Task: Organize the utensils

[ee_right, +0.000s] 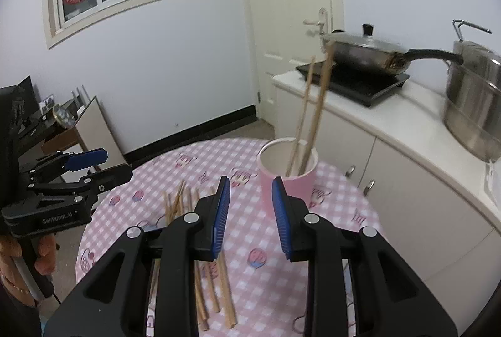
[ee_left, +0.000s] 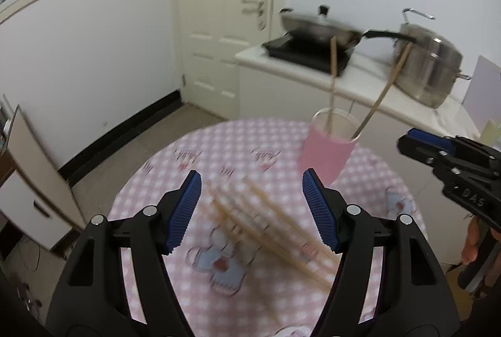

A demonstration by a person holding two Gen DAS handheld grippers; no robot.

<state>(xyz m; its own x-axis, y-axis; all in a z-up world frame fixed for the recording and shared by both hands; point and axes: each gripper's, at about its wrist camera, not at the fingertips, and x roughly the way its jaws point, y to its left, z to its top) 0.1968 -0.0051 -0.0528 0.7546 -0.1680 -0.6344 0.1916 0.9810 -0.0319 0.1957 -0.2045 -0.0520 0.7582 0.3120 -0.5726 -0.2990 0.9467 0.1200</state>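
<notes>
Loose chopsticks (ee_left: pixel 269 221) lie in a fan on the tabletop (ee_left: pixel 175 299) right under the left tool (ee_left: pixel 252 207), long axes running diagonal between its jaws; left tool released wide, empty, nearer. Right tool (ee_right: pixel 250 213) partly parted, empty, facing the pink cup (ee_right: pixel 286 180) with two chopsticks standing in it. Tool bodies read "GenRobot.AI" and "DAS"
</notes>
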